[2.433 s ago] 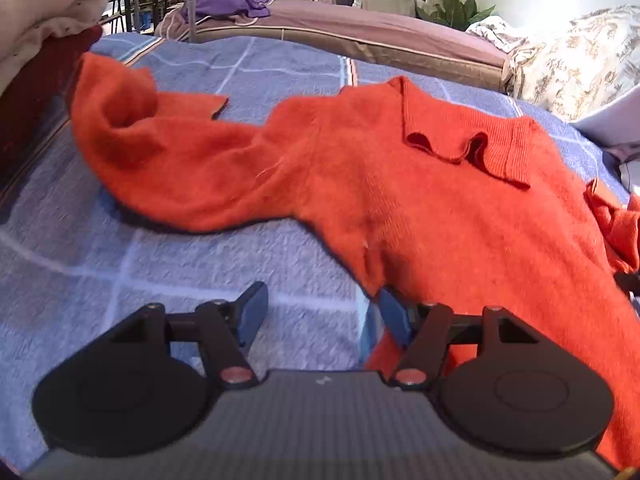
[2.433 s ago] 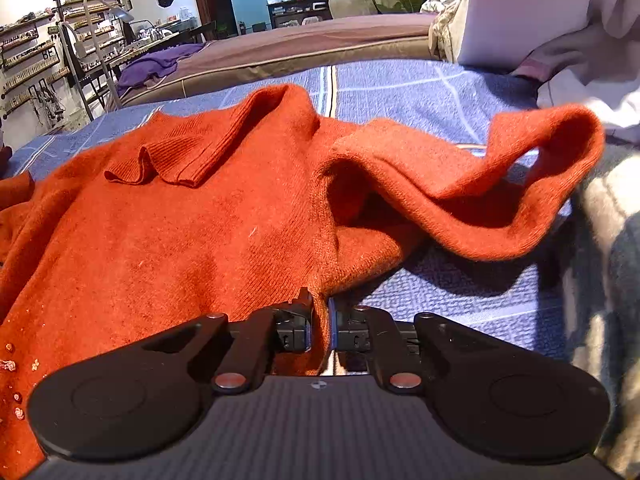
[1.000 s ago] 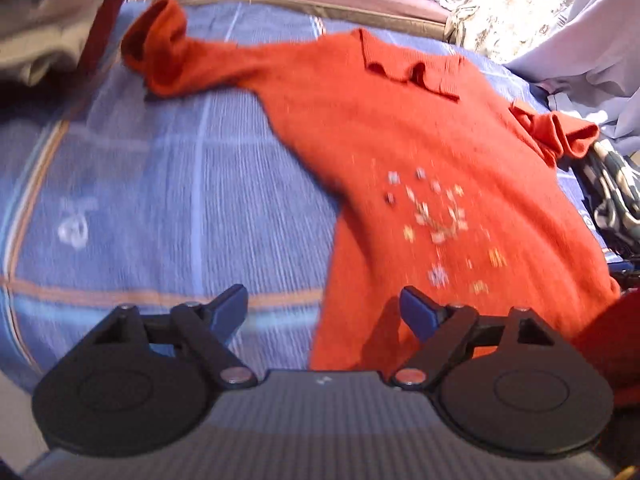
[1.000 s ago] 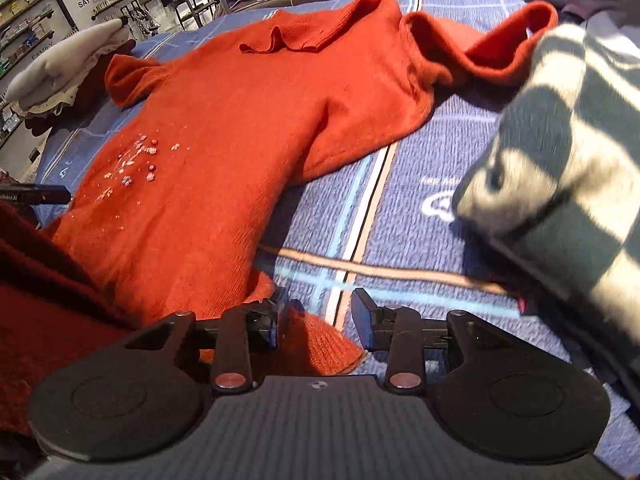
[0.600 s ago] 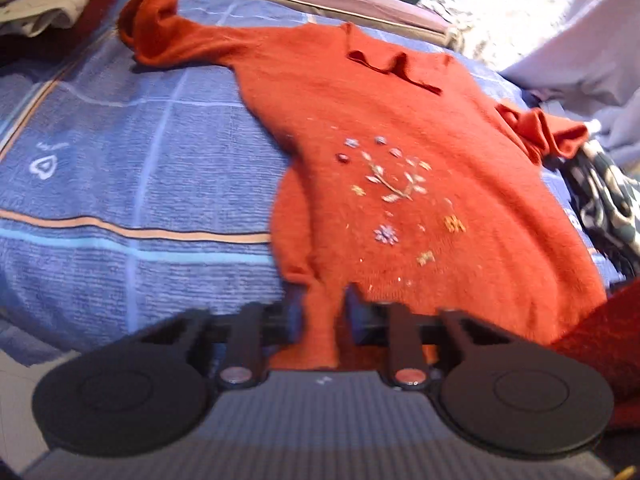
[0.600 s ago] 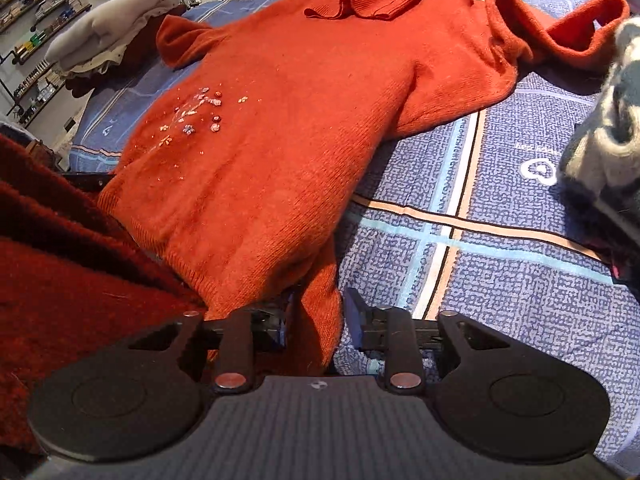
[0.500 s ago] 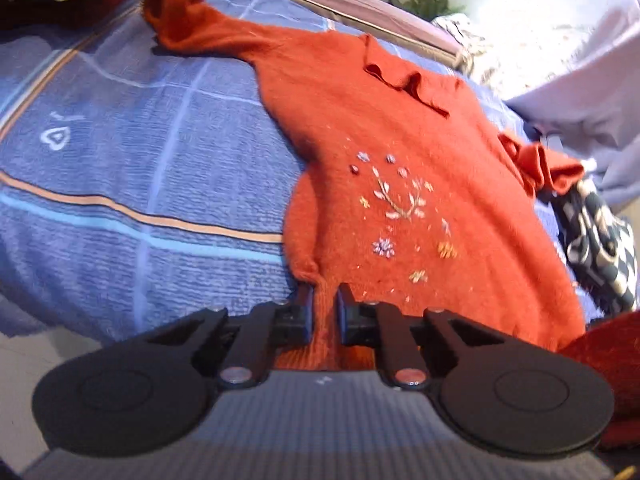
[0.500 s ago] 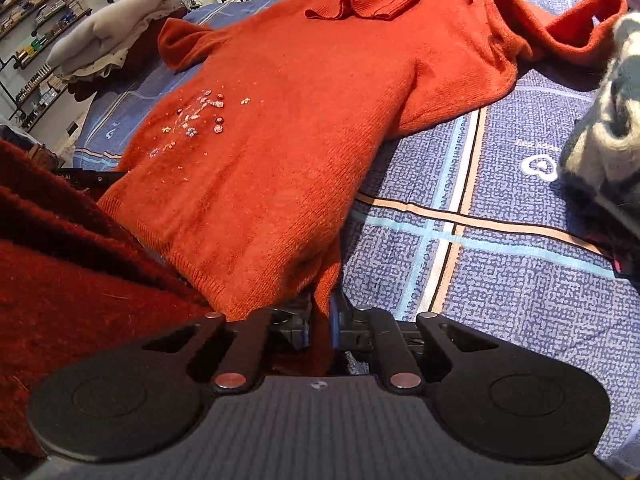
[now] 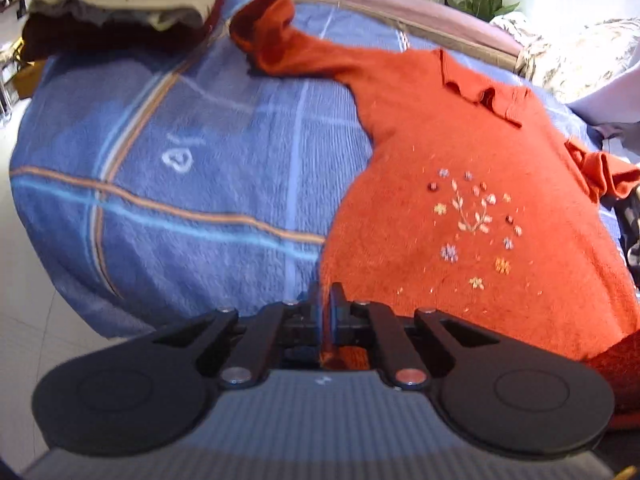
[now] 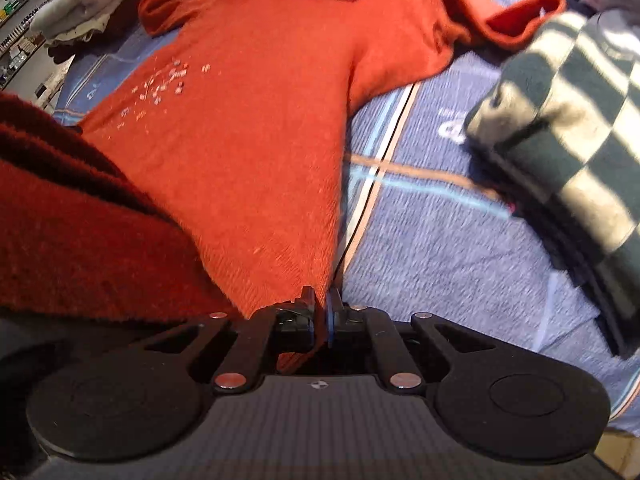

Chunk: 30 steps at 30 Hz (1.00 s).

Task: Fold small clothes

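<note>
A: Where is the sweater [image 9: 460,184]?

B: It lies flat on the bed [image 9: 192,184], front side up, with little sewn flowers [image 9: 472,216] on it. Its bottom hem hangs at the near edge of the bed. The collar points to the far side.

A: What do the tongs do?

B: The left gripper [image 9: 325,312] is pinched tight on the hem at the sweater's left bottom corner. The right gripper [image 10: 321,314] is pinched tight on the hem at the right bottom corner. Orange knit sits between both pairs of jaws.

A: Is there room to move?

B: On the left there is a wide bare patch of blue blanket between the sweater and the bed's edge. The floor [image 9: 24,320] shows past that edge. At the far left corner sits a pile of clothes [image 9: 120,4], close to the left sleeve [image 9: 272,28]. On the right there is less room. A checked cloth [image 10: 560,128] lies near the sweater, with a strip of blanket between them. The right sleeve [image 10: 504,16] is bunched up just beside it.

A: What does one camera see that the other does not?

B: The left one shows the flowers clearly and a plant [image 9: 480,0] far back. The right one shows the whole checked cloth, and a dark red knit [image 10: 80,232] close at the left, near the camera. In the left one only a bit of that red shows at the right edge.
</note>
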Tool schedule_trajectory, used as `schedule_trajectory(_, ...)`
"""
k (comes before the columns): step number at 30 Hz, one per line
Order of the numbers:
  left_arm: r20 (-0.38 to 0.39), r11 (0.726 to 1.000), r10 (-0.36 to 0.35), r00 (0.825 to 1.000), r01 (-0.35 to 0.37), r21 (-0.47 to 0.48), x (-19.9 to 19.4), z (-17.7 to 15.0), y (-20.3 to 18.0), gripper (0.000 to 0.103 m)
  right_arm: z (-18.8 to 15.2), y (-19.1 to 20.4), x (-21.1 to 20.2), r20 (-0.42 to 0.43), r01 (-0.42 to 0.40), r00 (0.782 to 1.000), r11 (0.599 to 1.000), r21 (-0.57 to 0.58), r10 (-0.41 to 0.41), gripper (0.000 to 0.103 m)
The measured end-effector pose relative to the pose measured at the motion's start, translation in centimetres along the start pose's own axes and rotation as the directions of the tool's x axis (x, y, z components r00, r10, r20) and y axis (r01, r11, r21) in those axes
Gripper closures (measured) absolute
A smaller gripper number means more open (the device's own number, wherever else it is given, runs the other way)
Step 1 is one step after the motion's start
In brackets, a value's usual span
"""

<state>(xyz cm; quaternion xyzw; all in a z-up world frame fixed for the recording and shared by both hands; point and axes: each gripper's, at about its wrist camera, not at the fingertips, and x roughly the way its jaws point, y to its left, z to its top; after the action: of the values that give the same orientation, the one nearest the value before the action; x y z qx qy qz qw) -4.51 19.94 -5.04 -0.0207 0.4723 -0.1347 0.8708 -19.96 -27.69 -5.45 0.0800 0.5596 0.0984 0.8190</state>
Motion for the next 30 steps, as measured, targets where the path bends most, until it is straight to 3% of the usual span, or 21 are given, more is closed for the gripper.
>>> schedule_trajectory(2, 0.000, 0.999, 0.019, 1.000, -0.019, 0.027, 0.1, -0.1, -0.6, 0.098, -0.7, 1.3, 1.1, -0.062, -0.084, 0.995, 0.996, -0.010, 0.084, 0.099)
schedule_trajectory(5, 0.020, 0.997, 0.057, 0.998, -0.058, 0.058, -0.4, 0.5, -0.8, 0.096, -1.0, 2.4, 0.6, -0.057, -0.159, 0.986, 0.987, -0.026, 0.158, 0.098)
schedule_trajectory(7, 0.041, 0.995, 0.083, 0.996, -0.085, 0.053, -0.8, 1.1, -0.5, 0.095, -0.7, 1.1, 0.4, -0.035, -0.181, 0.983, 0.983, 0.031, 0.182, 0.098)
schedule_trajectory(8, 0.050, 0.993, 0.096, 0.994, -0.099, 0.057, -0.9, 1.5, -0.3, 0.093, -0.7, 0.5, 0.8, -0.030, -0.134, 0.990, 0.990, 0.051, 0.135, 0.097)
schedule_trajectory(10, 0.070, 0.987, 0.134, 0.989, -0.139, 0.076, -1.2, 2.4, -0.3, 0.086, -0.8, -0.4, 1.8, -0.087, 0.010, 0.996, 1.000, 0.027, -0.007, 0.081)
schedule_trajectory(11, 0.079, 0.985, 0.141, 0.987, -0.148, 0.091, -1.0, 3.0, -0.7, 0.078, -0.7, -0.9, 1.9, -0.094, 0.074, 0.993, 0.997, 0.018, -0.071, 0.073)
schedule_trajectory(12, 0.086, 0.985, 0.135, 0.987, -0.143, 0.101, -1.0, 3.4, -1.0, 0.065, -0.6, -1.4, 1.6, -0.078, 0.095, 0.993, 0.995, 0.024, -0.093, 0.072)
schedule_trajectory(14, 0.100, 0.984, 0.115, 0.988, -0.127, 0.124, -1.0, 4.2, -1.8, 0.047, 0.3, -2.3, 0.2, -0.002, 0.099, 0.995, 0.995, 0.033, -0.099, 0.070)
schedule_trajectory(16, 0.112, 0.979, 0.085, 0.990, -0.104, 0.175, -0.6, 5.0, -3.5, 0.047, 2.0, -2.7, -1.0, 0.108, 0.123, 0.986, 0.992, 0.025, -0.125, 0.062)
schedule_trajectory(18, 0.116, 0.970, 0.032, 0.993, -0.059, 0.235, 0.2, 5.5, -5.9, 0.047, 3.9, -3.1, -1.5, 0.223, 0.115, 0.967, 0.993, 0.033, -0.119, 0.036)
schedule_trajectory(20, 0.111, 0.961, -0.018, 0.994, -0.014, 0.276, 1.0, 5.7, -8.0, 0.047, 6.2, -4.2, -0.8, 0.346, 0.087, 0.932, 0.994, 0.073, -0.107, 0.021)
schedule_trajectory(21, 0.105, 0.956, -0.043, 0.994, 0.010, 0.293, 1.4, 5.8, -9.0, 0.046, 7.1, -4.7, -0.2, 0.380, 0.081, 0.918, 0.991, 0.106, -0.116, 0.020)
schedule_trajectory(25, 0.069, 0.934, -0.095, 0.993, 0.065, 0.351, 2.6, 5.1, -12.1, 0.045, 11.6, -5.8, 4.1, 0.376, 0.119, 0.904, 0.965, 0.234, -0.202, 0.021)
schedule_trajectory(28, 0.052, 0.930, -0.093, 0.994, 0.068, 0.360, 3.0, 4.5, -12.7, 0.043, 13.1, -4.7, 6.7, 0.324, 0.180, 0.916, 0.963, 0.200, -0.238, 0.031)
schedule_trajectory(29, 0.043, 0.932, -0.099, 0.994, 0.078, 0.354, 3.1, 4.3, -12.6, 0.041, 13.4, -4.5, 7.4, 0.312, 0.135, 0.930, 0.970, 0.202, -0.194, 0.057)
schedule_trajectory(30, 0.033, 0.934, -0.101, 0.994, 0.083, 0.348, 3.3, 4.2, -12.5, 0.041, 13.4, -4.1, 7.8, 0.313, 0.094, 0.937, 0.975, 0.199, -0.155, 0.089)
